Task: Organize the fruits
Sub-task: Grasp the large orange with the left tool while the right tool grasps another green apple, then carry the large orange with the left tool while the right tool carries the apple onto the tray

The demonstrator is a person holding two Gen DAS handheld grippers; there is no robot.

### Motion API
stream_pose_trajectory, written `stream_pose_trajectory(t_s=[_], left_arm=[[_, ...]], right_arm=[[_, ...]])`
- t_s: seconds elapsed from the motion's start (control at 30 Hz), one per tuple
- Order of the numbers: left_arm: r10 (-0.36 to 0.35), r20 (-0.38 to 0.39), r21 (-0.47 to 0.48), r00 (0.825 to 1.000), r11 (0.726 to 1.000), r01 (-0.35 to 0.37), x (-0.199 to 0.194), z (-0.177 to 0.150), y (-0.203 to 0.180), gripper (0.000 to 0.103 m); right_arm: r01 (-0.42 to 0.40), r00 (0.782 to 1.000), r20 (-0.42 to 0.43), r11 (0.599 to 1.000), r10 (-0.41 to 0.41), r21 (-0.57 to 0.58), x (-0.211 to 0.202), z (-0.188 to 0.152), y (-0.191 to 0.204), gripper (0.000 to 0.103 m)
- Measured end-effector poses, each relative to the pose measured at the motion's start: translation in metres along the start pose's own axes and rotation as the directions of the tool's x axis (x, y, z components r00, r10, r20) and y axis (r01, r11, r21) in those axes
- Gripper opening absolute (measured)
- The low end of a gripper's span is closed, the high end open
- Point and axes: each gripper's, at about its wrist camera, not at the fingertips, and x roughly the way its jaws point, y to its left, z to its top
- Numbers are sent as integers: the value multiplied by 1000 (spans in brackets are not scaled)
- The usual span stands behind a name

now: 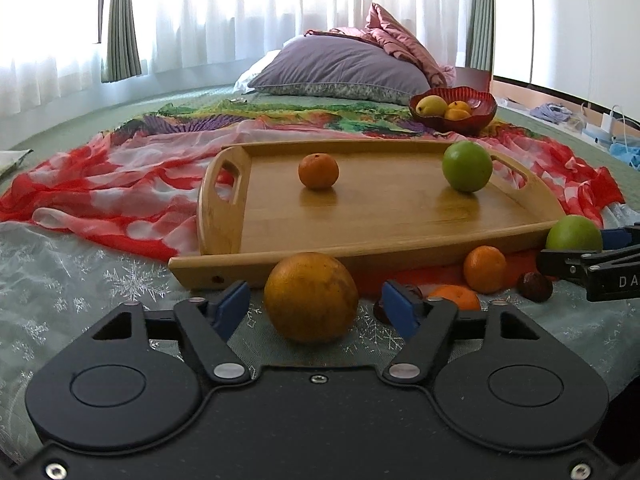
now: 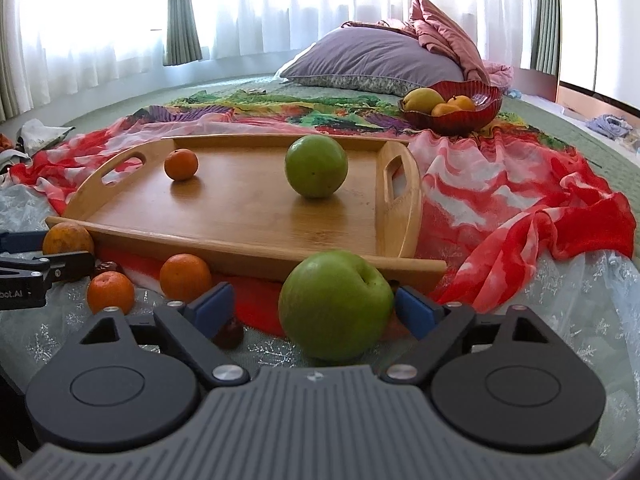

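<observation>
A wooden tray (image 1: 400, 236) (image 2: 248, 236) lies on the bed with a small orange (image 1: 318, 171) (image 2: 181, 164) and a green apple (image 1: 467, 166) (image 2: 316, 166) on it. My left gripper (image 1: 316, 304) is open around a large orange (image 1: 311, 297) (image 2: 68, 239) in front of the tray, pads apart from it. My right gripper (image 2: 312, 306) is open around a second green apple (image 2: 335, 305) (image 1: 575, 233). Two small oranges (image 2: 185, 277) (image 2: 111, 292) and dark fruits (image 1: 535, 287) (image 2: 229, 334) lie between the grippers.
A red bowl (image 1: 476, 114) (image 2: 480, 114) holding a yellow fruit and small oranges stands behind the tray at the right. A purple pillow (image 1: 340, 66) lies at the back. Red-and-white cloth (image 1: 120, 200) is bunched round the tray.
</observation>
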Motion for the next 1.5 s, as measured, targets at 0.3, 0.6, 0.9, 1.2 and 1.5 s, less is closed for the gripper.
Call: stream_pose_trajectory(t_s=[0.3, 0.6, 0.9, 1.2, 1.5], left_arm=[[-9, -29, -27, 1000, 1000, 8, 4, 0, 4, 52], [6, -49, -33, 999, 999, -7, 8, -3, 3, 49], [22, -5, -54, 1000, 998, -22, -4, 7, 1, 47], [12, 36, -58, 999, 998, -10, 1, 38, 1, 47], [-10, -2, -53, 1000, 999, 10, 33, 59, -1, 47]], right_arm=[[19, 1000, 1, 1000, -19, -6, -2, -2, 0, 78], [46, 999, 19, 999, -46, 24, -5, -3, -3, 64], [90, 993, 79, 996, -90, 2, -16, 0, 5, 61], [61, 991, 115, 998, -63, 20, -11, 30, 6, 61], [42, 996, 83, 999, -43, 14, 23, 53, 10, 61]])
